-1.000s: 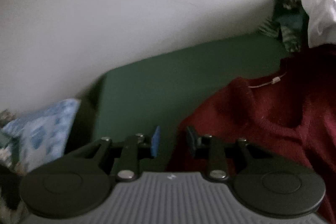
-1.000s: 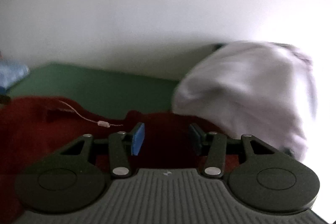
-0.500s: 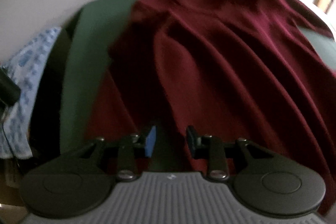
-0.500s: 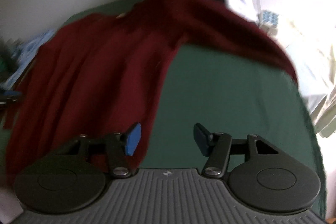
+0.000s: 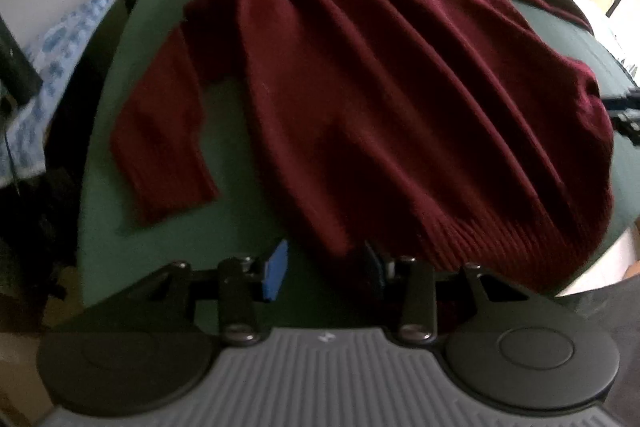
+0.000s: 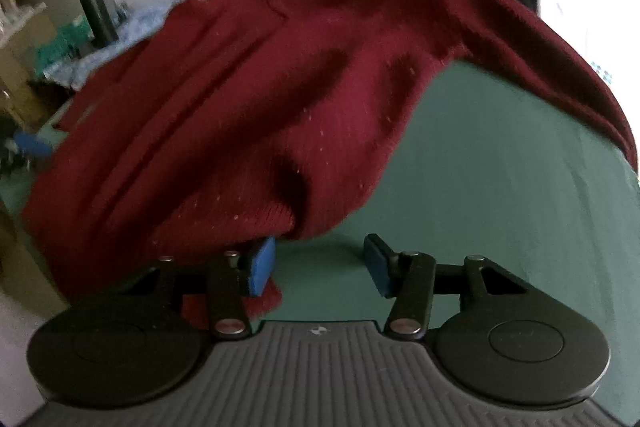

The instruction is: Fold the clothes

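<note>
As the maroon sweater (image 5: 400, 99) lies on green, left fingers (image 5: 276, 269) partly spread, right fingers (image 6: 260, 267) likewise, neither gripping.

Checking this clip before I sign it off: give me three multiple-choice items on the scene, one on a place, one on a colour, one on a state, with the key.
1. Where does the sweater lie?
A. on the green table
B. on a chair
C. on the floor

2. What colour is the sweater?
A. blue
B. dark red
C. white

3. How does the right gripper stand?
A. shut on the sweater
B. open, nothing between its pads
C. shut on nothing

Key: 1 A, the sweater is spread over the green surface in both views. 2 B, the knit is dark red throughout. 3 B, bare green table shows between the pads, which have just been closing; the hem lies only beside the left-hand pad in the picture.
</note>
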Demonstrator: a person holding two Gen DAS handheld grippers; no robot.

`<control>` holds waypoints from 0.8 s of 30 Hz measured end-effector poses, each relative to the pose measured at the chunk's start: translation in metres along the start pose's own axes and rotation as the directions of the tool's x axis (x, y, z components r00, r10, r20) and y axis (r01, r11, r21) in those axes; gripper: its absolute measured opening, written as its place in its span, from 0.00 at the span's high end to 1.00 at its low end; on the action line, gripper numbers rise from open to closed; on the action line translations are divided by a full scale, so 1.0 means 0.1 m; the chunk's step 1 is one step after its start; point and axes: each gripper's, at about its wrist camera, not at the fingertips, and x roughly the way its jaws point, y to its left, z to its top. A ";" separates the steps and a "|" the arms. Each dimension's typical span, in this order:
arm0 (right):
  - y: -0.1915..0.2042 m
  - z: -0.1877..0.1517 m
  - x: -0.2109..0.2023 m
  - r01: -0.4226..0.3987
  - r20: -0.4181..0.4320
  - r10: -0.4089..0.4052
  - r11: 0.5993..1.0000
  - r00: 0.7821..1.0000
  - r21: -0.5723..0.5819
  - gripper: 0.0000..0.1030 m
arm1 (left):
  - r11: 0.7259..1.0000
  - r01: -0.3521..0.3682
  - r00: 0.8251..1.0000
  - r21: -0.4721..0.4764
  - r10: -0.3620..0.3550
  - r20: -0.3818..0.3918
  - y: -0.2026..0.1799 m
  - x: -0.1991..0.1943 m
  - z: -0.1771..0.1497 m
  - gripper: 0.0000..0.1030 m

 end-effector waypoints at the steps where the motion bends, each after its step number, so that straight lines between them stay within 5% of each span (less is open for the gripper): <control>1: 0.00 0.01 0.03 -0.016 0.017 0.016 1.000 1.000 -0.004 0.47 | 1.000 -0.002 1.000 -0.018 0.002 0.001 -0.03 -0.01 -0.04 0.59; 5: 0.08 0.07 0.14 -0.110 0.073 0.110 0.994 0.991 -0.002 0.49 | 0.989 0.060 0.998 -0.134 -0.061 -0.008 -0.06 -0.05 -0.16 0.58; 7: 0.18 0.07 0.17 -0.156 0.077 0.158 0.987 0.984 -0.037 0.56 | 0.985 0.082 0.996 -0.149 -0.086 -0.019 -0.13 -0.06 -0.24 0.47; 9: 0.26 0.06 0.16 -0.165 0.060 0.170 0.983 0.984 -0.075 0.84 | 0.992 0.052 0.999 -0.119 -0.053 -0.006 -0.26 -0.08 -0.32 0.44; 11: 0.28 0.06 0.14 -0.185 0.044 0.188 0.980 0.981 -0.071 0.87 | 0.995 0.016 1.000 -0.098 -0.016 0.007 -0.35 -0.09 -0.35 0.52; 12: 0.25 0.08 0.13 -0.199 0.038 0.201 0.979 0.979 -0.050 0.88 | 0.995 0.015 1.000 -0.094 -0.014 0.014 -0.38 -0.09 -0.35 0.64; 13: 0.20 0.09 0.09 -0.212 0.046 0.213 0.977 0.976 -0.022 0.89 | 0.996 0.014 1.000 -0.091 -0.012 0.021 -0.40 -0.10 -0.34 0.88; 14: 0.16 0.10 0.03 -0.217 0.061 0.216 0.976 0.974 0.002 0.89 | 0.996 0.013 1.000 -0.087 -0.010 0.028 -0.42 -0.11 -0.33 0.97; 24: -0.30 0.06 -0.85 -0.180 0.099 0.166 0.972 0.981 0.152 0.90 | 0.995 0.020 0.980 -0.100 0.000 0.199 -0.28 -0.85 -0.11 1.00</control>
